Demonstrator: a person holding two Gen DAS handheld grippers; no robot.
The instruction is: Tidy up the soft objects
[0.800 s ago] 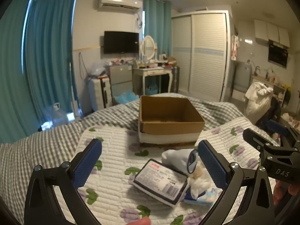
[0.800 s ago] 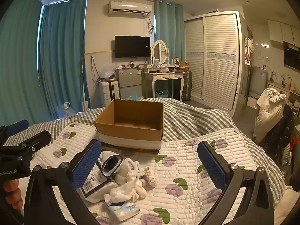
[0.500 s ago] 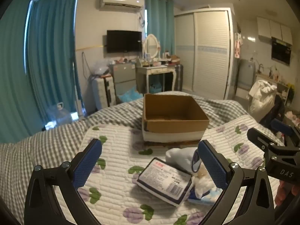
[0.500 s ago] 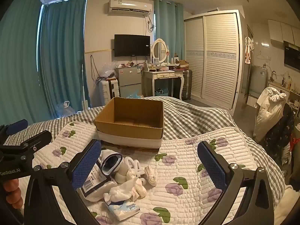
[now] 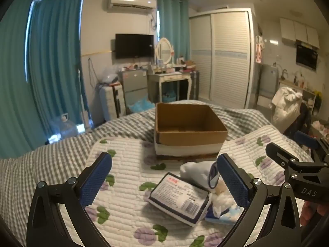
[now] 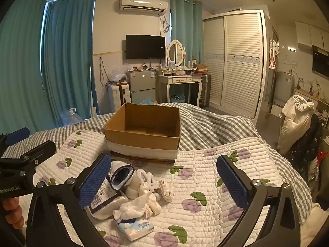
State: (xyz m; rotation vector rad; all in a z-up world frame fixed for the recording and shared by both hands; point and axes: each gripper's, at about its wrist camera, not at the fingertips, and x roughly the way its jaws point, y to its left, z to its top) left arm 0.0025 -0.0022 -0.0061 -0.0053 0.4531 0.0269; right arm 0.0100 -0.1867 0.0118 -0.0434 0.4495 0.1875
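**Both tongs wide open over the pile, nothing grabbed**

You're holding the left gripper (image 5: 164, 177) above the quilt (image 5: 127, 164) with its jaws spread about as wide as they go, and nothing is sitting between the blue pads (image 5: 95, 178). Same deal with the right gripper (image 6: 164, 177): jaws gaping, holding nothing. Each one is poking into the edge of the other's view, so they're hanging side by side over the bed.

The soft stuff is lying in a heap on the quilt, just in front of the box (image 5: 188, 131), near it but not touching as far as I can tell. From the left view you're only getting part of it: the wrapped pack (image 5: 178, 198) is lying flat with its label and barcode up, and the right pad is covering a chunk of the sock (image 5: 195, 169) and most of what's lying behind it. The tissue pack (image 5: 223, 214) is peeking out under the wrapped pack's corner, half hidden.

The right view is showing the heap better. The sock (image 6: 121, 175) is lying with its dark opening facing the camera, and the left pad there is blocking most of the wrapped pack (image 6: 104, 200). The white rags (image 6: 139, 205) are bunched up in the middle and I can't really tell how many pieces there are, it's just a tangle. The tissue pack (image 6: 134, 227) is sitting closest to you.

The box (image 6: 144, 131) is standing upright and open on the checked blanket (image 6: 216, 127); what's showing of its floor is looking bare, but the near wall is hiding the front part.
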